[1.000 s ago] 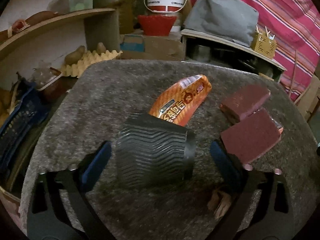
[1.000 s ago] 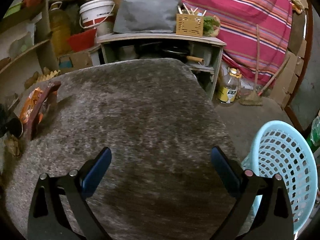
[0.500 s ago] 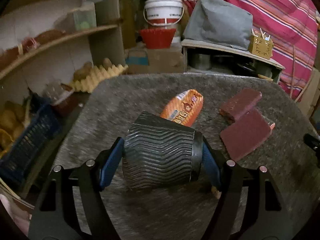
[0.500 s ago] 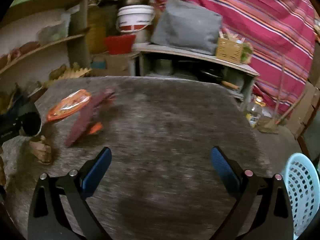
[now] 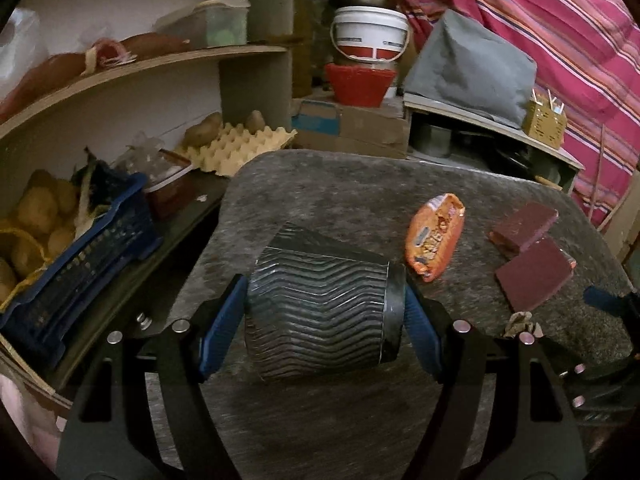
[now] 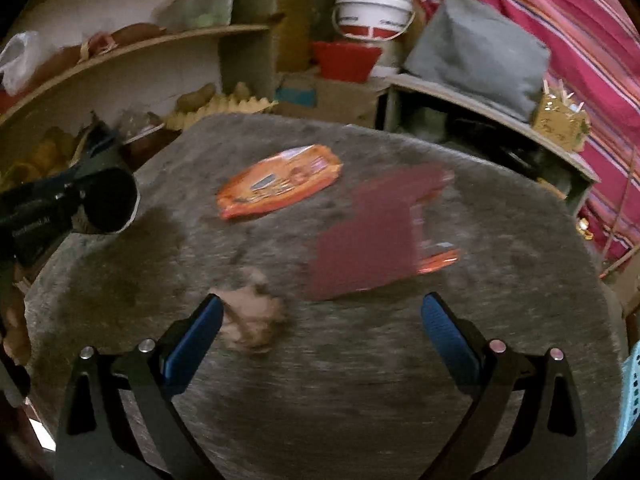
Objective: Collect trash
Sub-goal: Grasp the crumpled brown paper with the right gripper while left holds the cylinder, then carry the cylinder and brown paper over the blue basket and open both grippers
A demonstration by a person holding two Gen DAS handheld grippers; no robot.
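My left gripper [image 5: 322, 316] is shut on a black ribbed paper cup [image 5: 316, 312] and holds it above the grey table [image 5: 340, 192]. An orange snack wrapper [image 5: 434, 236] and two maroon wrappers [image 5: 532, 272] lie beyond it. My right gripper [image 6: 320, 334] is open and empty above the table [image 6: 360, 400]. In its view, a crumpled brown paper [image 6: 250, 320] lies by its left finger. The orange wrapper [image 6: 280, 180] and maroon wrappers [image 6: 372, 248] lie ahead. The held cup [image 6: 110, 202] shows at the left.
Shelves at left hold potatoes in a blue crate [image 5: 76, 256] and an egg tray [image 5: 236, 148]. A white bucket [image 5: 370, 34] and red bowl stand behind. A light blue basket [image 6: 630, 392] edge shows at the far right.
My left gripper closed on the black cup and lifted it, drawing back leftward. My right gripper swung left from the basket side toward the wrappers and crumpled paper.
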